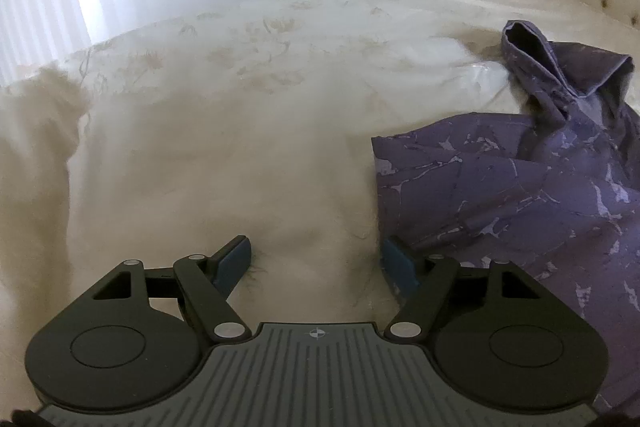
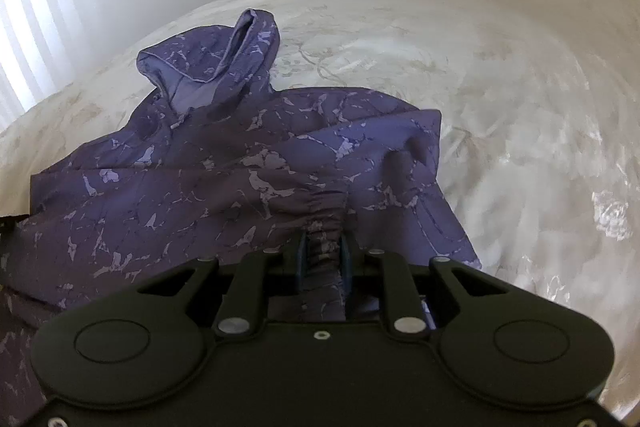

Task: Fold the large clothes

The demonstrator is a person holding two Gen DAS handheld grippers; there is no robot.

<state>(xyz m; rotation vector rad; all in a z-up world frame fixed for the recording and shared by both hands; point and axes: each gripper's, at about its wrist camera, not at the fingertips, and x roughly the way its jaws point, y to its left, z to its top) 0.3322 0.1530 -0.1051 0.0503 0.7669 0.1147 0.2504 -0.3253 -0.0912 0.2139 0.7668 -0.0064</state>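
Cloth of the purple hoodie point(image 2: 224, 163), lying on the bed point(image 2: 460, 59), is being pinched by the right gripper point(image 2: 323, 247), likely for folding. The left gripper point(image 1: 316, 263) is being held beside it, jaws spread.

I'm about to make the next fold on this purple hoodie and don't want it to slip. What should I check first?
1. Right gripper shut on the bunched cuff: ok.
2. Left gripper open: ok.
3. Left gripper holds the purple hoodie: not ok, it is over the bedspread beside the hoodie's edge.
4. Hood lying flat: not ok, it stands up.
5. Body smooth: not ok, creases show.
6. Other sleeve tucked in: cannot tell.
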